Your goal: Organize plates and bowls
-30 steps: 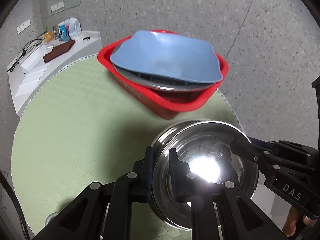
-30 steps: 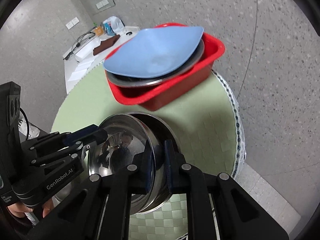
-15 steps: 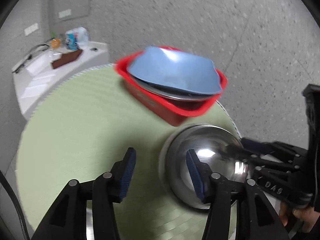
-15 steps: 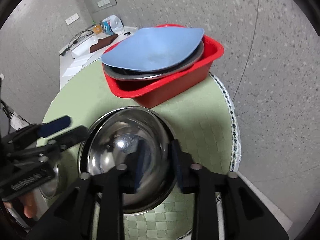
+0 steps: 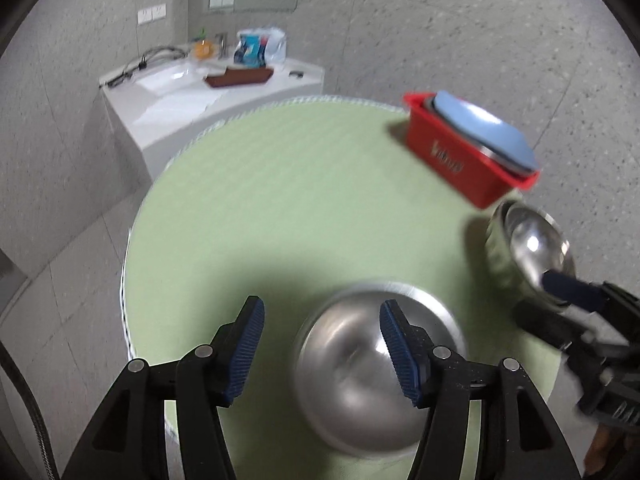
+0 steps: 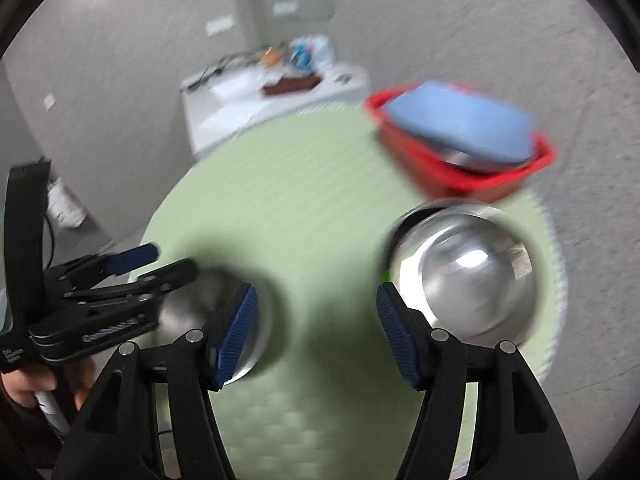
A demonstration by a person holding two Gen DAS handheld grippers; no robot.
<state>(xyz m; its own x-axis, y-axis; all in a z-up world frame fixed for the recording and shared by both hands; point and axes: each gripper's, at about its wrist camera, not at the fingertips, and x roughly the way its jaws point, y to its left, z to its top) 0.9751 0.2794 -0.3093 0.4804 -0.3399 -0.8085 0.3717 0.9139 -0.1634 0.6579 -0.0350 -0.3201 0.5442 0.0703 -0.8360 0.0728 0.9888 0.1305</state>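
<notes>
Two steel bowls sit on the round green table (image 5: pixel 280 200). One steel bowl (image 5: pixel 372 376) lies near the front edge, under my open left gripper (image 5: pixel 322 354); it also shows in the right wrist view (image 6: pixel 192 312). The other steel bowl (image 6: pixel 464 276) stands right of my open right gripper (image 6: pixel 316 332), and shows in the left wrist view (image 5: pixel 528 252). A red bin (image 5: pixel 452 160) at the back right holds a steel dish with a blue plate (image 5: pixel 480 128) on top. Both views are blurred.
A white counter (image 5: pixel 200 92) with cables, a brown tray and packets stands behind the table. The left gripper's body (image 6: pixel 80 304) shows at the left of the right wrist view. Grey floor surrounds the table.
Both grippers have let go of the steel bowl rim and opened. Both have pulled back and swung left; the bowls now rest on the table, one by each gripper.
</notes>
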